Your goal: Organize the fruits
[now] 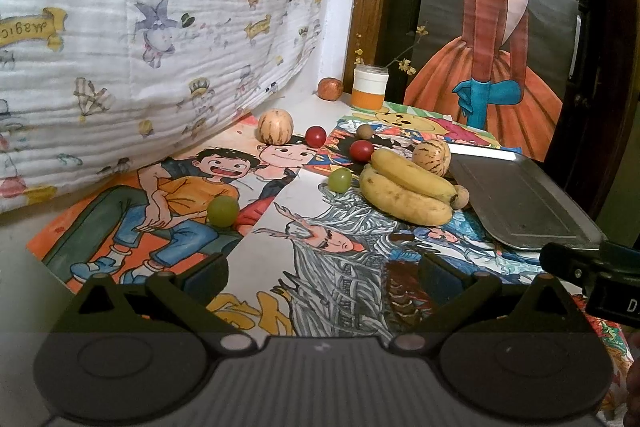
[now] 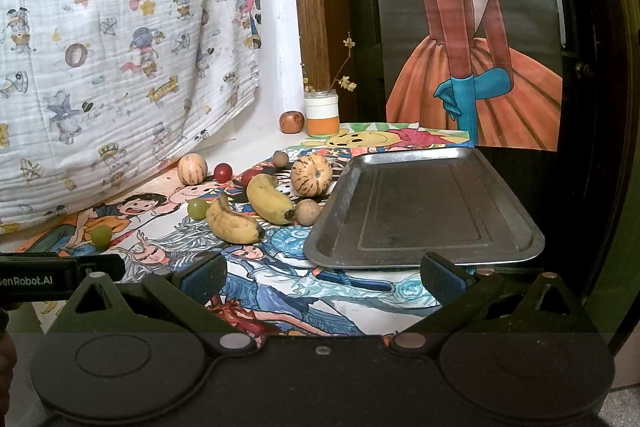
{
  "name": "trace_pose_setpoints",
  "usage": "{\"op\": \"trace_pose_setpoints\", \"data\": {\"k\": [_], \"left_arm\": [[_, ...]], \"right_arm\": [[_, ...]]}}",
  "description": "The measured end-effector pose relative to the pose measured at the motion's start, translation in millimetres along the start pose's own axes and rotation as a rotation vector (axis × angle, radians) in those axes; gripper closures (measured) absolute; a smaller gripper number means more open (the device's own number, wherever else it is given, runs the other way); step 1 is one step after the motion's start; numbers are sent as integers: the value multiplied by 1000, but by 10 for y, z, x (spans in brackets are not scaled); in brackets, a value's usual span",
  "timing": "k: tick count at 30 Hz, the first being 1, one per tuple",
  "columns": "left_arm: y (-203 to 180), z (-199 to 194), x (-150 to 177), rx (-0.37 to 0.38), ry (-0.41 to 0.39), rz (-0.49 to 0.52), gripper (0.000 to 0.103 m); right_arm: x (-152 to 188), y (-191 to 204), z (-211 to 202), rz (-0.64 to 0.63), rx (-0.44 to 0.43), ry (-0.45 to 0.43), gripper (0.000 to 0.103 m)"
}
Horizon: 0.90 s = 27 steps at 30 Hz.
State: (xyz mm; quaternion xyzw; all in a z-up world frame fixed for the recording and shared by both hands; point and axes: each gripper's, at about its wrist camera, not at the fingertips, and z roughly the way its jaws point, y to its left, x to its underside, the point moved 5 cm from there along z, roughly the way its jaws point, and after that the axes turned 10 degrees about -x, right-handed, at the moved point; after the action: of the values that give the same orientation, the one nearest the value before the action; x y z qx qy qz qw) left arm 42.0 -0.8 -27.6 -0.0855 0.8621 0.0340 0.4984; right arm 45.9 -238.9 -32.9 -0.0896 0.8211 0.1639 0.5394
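Observation:
Two yellow bananas (image 1: 404,187) (image 2: 248,211) lie on the drawing-covered table left of an empty metal tray (image 1: 520,199) (image 2: 424,211). Around them are two striped melons (image 1: 275,126) (image 2: 311,174), two red cherry tomatoes (image 1: 361,150) (image 2: 223,172), two green grapes (image 1: 223,211) (image 2: 101,235) and small brown round fruits (image 1: 460,197) (image 2: 307,211). A red apple (image 1: 330,89) (image 2: 291,121) sits far back. My left gripper (image 1: 324,277) is open and empty, near the table's front. My right gripper (image 2: 324,277) is open and empty, just before the tray's near rim.
A white and orange jar (image 1: 370,87) (image 2: 321,117) with a flower twig stands at the back by the wooden door frame. A printed white cloth (image 1: 140,27) hangs on the left. A painted poster (image 2: 472,47) covers the dark door behind the tray.

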Motion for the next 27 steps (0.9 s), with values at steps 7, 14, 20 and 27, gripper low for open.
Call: {"op": "trace_pose_setpoints", "data": {"k": [7, 14, 20, 27], "left_arm": [[35, 4, -1, -5, 8, -17, 0], [54, 26, 1, -6, 16, -27, 0], [100, 45, -34, -4, 17, -48, 0], [313, 140, -132, -72, 19, -87, 0]], "right_arm": [[-37, 22, -49, -5, -21, 15, 0], [-15, 10, -14, 0, -16, 26, 0], [-65, -14, 2, 1, -21, 41, 0], [-97, 64, 152, 36, -182, 143, 0]]}}
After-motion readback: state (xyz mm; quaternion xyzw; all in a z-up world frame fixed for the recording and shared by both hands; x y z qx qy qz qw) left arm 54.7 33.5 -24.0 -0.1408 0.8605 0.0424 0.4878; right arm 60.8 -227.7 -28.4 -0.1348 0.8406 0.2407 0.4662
